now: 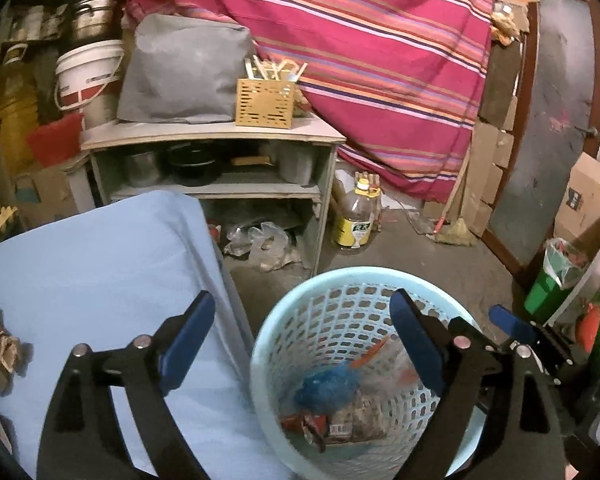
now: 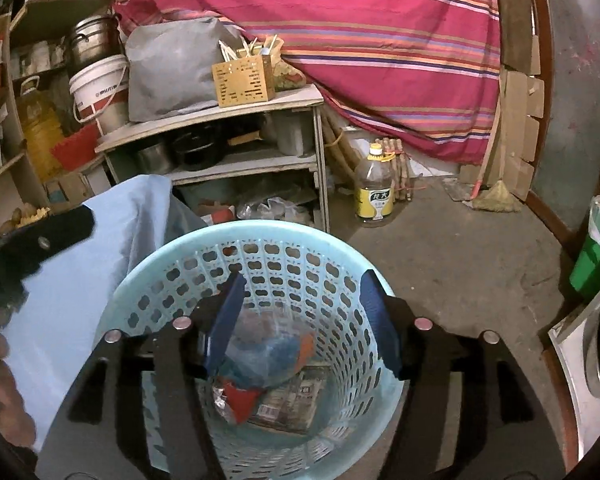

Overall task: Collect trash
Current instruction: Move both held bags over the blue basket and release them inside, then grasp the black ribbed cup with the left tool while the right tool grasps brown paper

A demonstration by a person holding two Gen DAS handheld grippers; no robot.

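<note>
A light blue perforated basket [image 1: 340, 276] [image 2: 260, 228] stands on the floor beside a table draped in pale blue cloth [image 1: 100, 260]. Inside it lie a crumpled blue bag [image 1: 324, 388] [image 2: 276, 352], a red wrapper [image 2: 240, 396] and a printed packet [image 2: 292, 400]. My left gripper [image 1: 300, 300] is open, spanning the table edge and the basket rim, with nothing between its fingers. My right gripper [image 2: 304, 280] is open above the basket's mouth, and the trash lies below it. A crumpled brownish wrapper [image 1: 0, 360] rests on the cloth at far left.
A grey shelf unit [image 1: 212, 132] with pots and a yellow utensil box stands behind the table. An oil bottle [image 1: 356, 216] and a broom [image 1: 456, 232] are on the concrete floor. A green bin with a bag liner [image 1: 552, 280] stands at right. A striped cloth hangs behind.
</note>
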